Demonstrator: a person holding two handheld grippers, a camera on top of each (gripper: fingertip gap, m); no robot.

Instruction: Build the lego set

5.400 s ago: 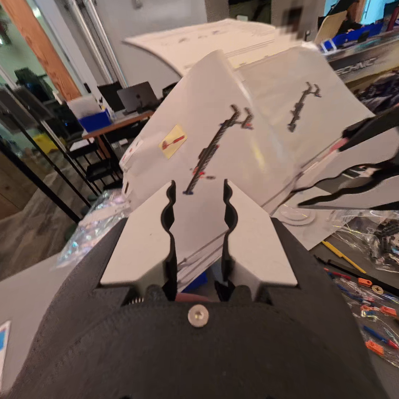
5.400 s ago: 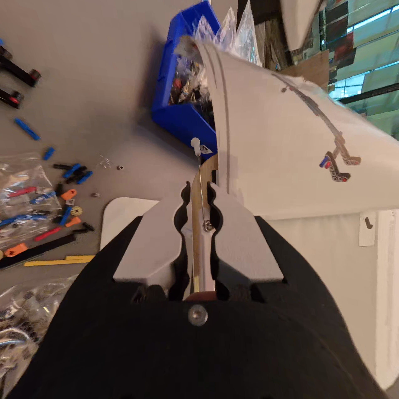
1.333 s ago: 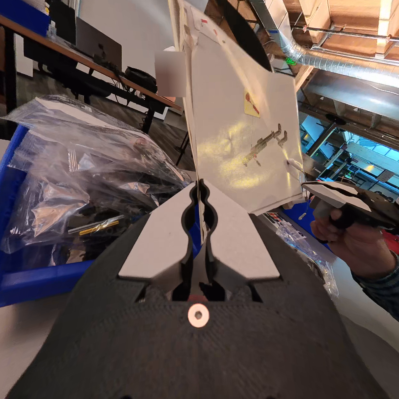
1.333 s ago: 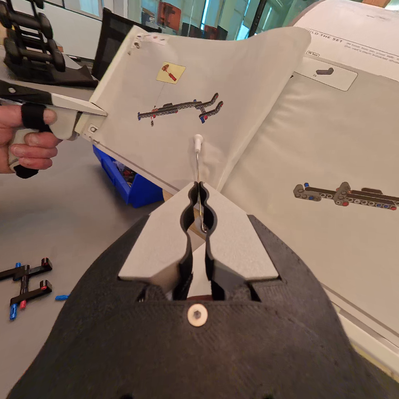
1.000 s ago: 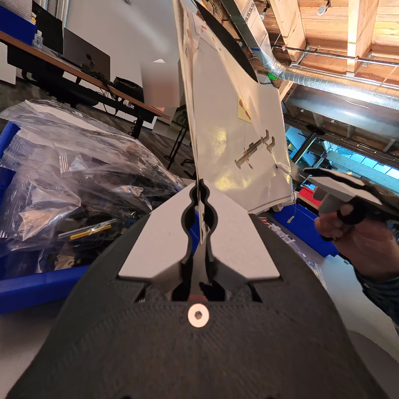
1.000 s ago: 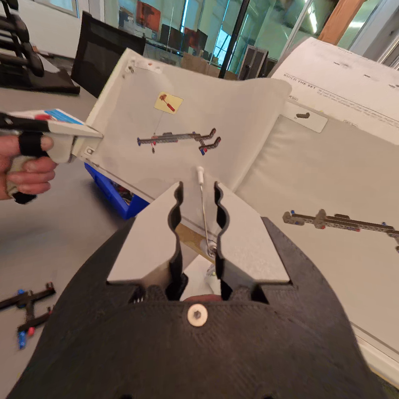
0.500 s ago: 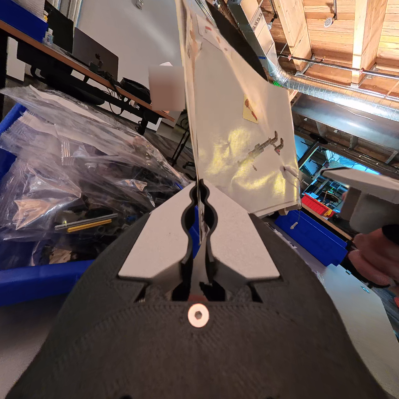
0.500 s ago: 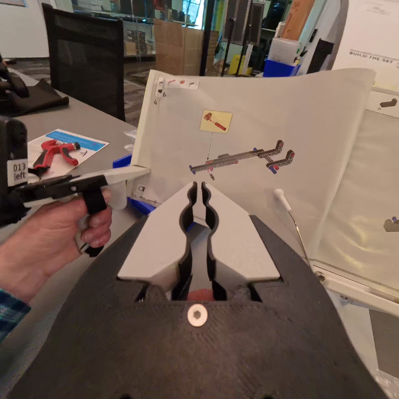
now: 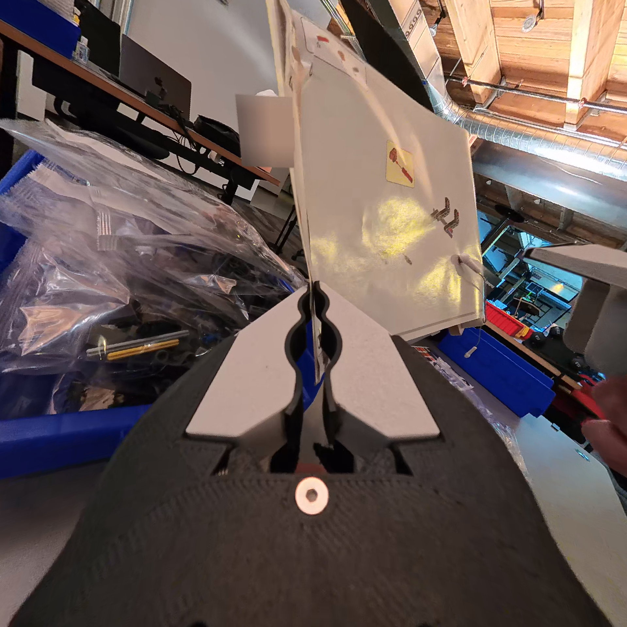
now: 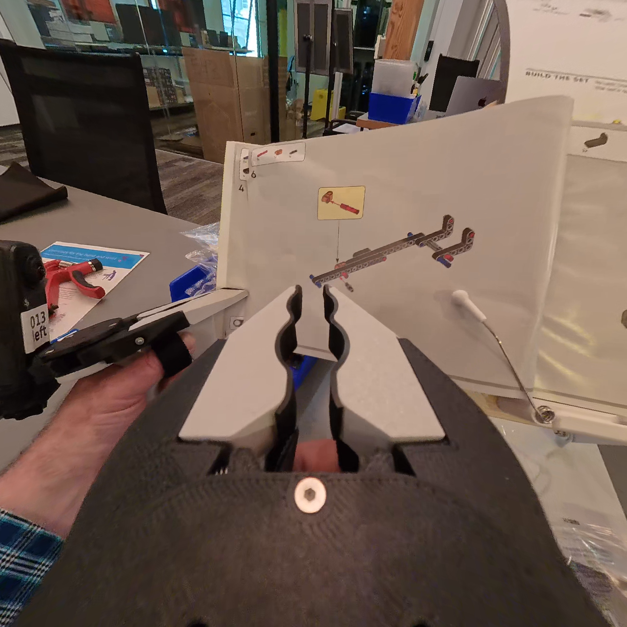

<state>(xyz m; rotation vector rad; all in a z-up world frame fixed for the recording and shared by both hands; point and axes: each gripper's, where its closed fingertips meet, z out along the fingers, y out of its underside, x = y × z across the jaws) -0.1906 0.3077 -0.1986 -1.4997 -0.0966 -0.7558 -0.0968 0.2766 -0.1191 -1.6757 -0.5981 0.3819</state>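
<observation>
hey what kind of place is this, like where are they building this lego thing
Most likely an open-plan office or lab workspace. Behind the grey table stand a black office chair and glass partitions; a laptop sits on a far desk, and exposed wooden beams with silver ducting run overhead.

Lifted page (image 10: 390, 210) upright between bin (image 9: 51, 437) at left and stand arm (image 10: 502, 356) at right

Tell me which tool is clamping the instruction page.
The left tool, shut on the page's corner. The right tool sits slightly open, holding nothing.
</observation>
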